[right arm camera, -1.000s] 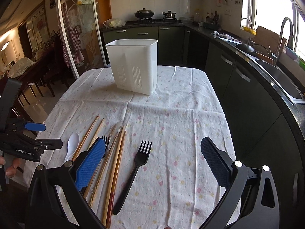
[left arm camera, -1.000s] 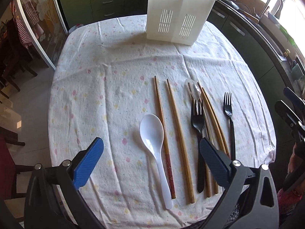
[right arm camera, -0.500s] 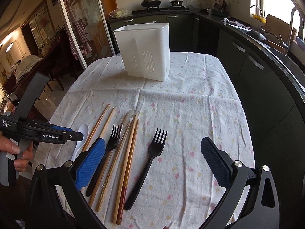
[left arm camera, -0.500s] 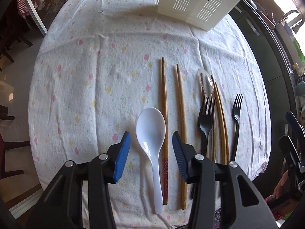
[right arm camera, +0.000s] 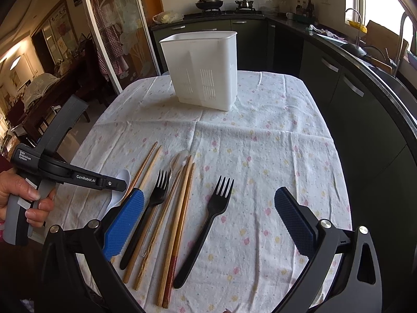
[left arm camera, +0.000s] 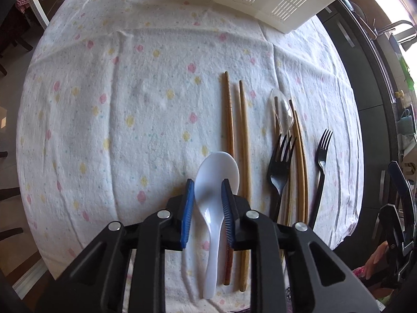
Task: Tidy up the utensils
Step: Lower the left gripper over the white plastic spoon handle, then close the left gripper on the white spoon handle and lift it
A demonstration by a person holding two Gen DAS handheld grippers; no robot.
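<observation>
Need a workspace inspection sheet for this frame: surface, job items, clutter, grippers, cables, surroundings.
Surface: table under a white floral tablecloth, creased.
Job's things: white soup spoon, two wooden chopstick pairs, clear plastic spoon, two black forks, all flat in a row; white utensil holder upright at the far end.
Clutter: nothing seen.
Grippers: left gripper has just been closing, pads on the soup spoon's neck; right gripper open, above the forks, holding nothing.
Cables: nothing seen.
Surroundings: kitchen counter, sink, stove with pots, glass door.
</observation>
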